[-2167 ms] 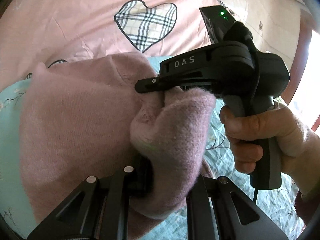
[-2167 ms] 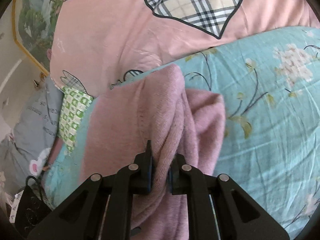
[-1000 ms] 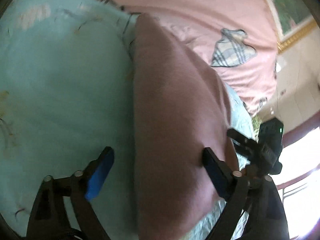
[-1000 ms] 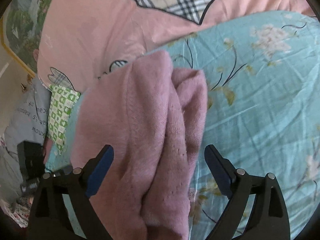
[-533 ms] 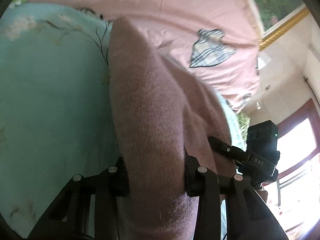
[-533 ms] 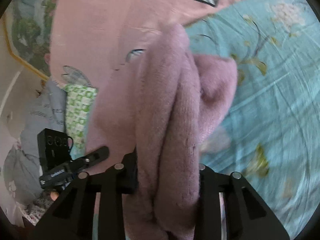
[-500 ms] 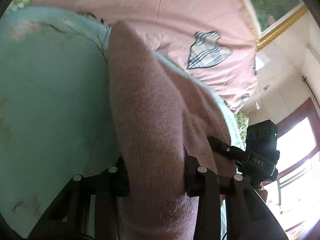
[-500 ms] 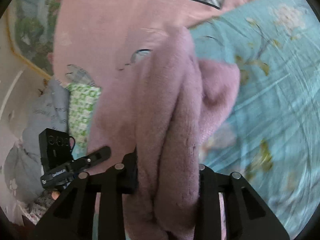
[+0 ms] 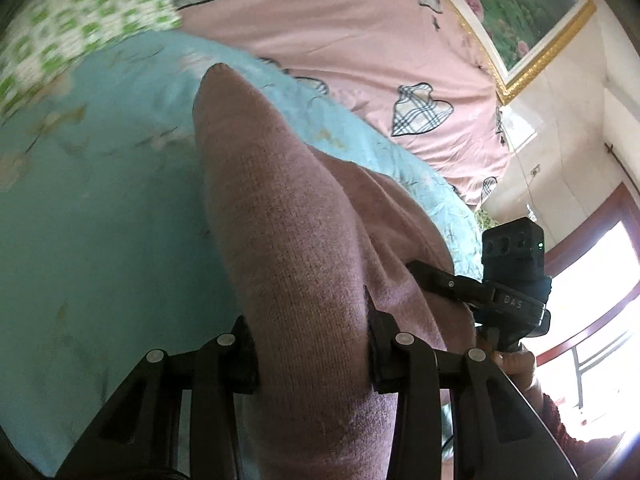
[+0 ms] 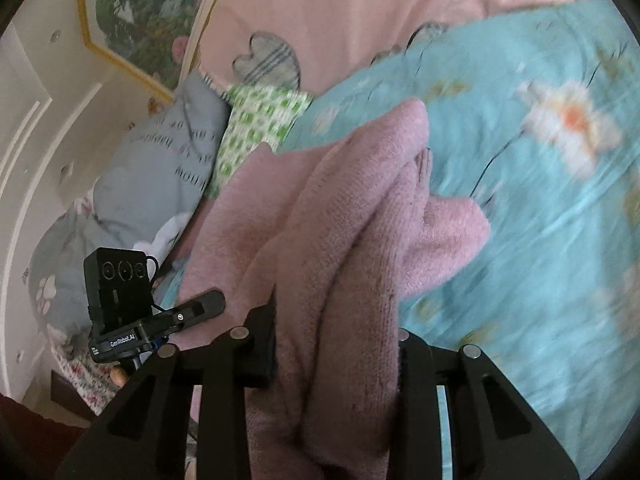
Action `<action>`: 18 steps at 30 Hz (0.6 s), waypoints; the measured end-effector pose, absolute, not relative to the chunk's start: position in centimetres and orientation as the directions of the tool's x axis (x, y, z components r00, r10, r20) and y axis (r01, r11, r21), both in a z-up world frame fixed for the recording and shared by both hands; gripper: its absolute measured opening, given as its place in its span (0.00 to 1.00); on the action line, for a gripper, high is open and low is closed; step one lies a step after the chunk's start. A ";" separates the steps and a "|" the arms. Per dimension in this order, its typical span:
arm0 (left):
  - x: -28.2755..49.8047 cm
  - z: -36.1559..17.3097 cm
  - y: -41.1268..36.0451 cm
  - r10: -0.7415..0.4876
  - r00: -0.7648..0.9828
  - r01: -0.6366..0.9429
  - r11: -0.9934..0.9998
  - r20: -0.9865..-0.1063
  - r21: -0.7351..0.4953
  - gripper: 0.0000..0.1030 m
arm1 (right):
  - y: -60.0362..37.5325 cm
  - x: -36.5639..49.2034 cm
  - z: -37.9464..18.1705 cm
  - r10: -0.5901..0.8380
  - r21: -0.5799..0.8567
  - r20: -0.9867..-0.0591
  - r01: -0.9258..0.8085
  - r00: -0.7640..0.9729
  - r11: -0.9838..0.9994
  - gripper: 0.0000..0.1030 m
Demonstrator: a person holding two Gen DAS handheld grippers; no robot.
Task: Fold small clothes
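Note:
A folded pink knit sweater (image 9: pixel 288 220) is held above the teal floral bedspread (image 9: pixel 100 220). My left gripper (image 9: pixel 312 344) is shut on one thick folded end of it. My right gripper (image 10: pixel 336 340) is shut on the other bunched end of the sweater (image 10: pixel 340 220). Each gripper shows in the other's view: the right one (image 9: pixel 472 292) at the right of the left wrist view, the left one (image 10: pixel 172 320) at the lower left of the right wrist view. The sweater spans between them.
A pink quilt with plaid hearts (image 9: pixel 380 40) lies behind the teal bedspread (image 10: pixel 540 200). A green-checked cloth (image 10: pixel 260 120) and a grey pillow (image 10: pixel 160 168) lie at the bed's head. A framed picture (image 9: pixel 520 4) hangs on the wall.
Both grippers went from wide open around the sweater to shut on its ends. They have since lifted it and swung toward the head of the bed.

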State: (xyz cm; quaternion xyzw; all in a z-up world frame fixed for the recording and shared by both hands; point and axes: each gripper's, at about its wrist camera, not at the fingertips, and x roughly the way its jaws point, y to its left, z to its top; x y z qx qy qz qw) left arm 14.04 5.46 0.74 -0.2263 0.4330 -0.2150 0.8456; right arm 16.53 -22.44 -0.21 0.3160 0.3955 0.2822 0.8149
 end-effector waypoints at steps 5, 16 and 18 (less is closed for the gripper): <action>12.8 -3.0 7.3 -0.552 0.497 0.092 0.801 -0.669 -0.592 0.41 | -20.5 15.5 -3.6 0.727 0.761 -0.494 -0.168 0.476 0.627 0.33; 9.8 -2.9 9.4 -0.493 0.534 0.057 0.831 -0.687 -0.553 0.60 | -21.8 12.7 -4.4 0.678 0.774 -0.510 -0.061 0.529 0.630 0.48; 8.5 -2.0 9.8 -0.460 0.548 0.051 0.852 -0.698 -0.522 0.62 | -22.3 11.7 -3.5 0.644 0.749 -0.526 -0.056 0.555 0.660 0.49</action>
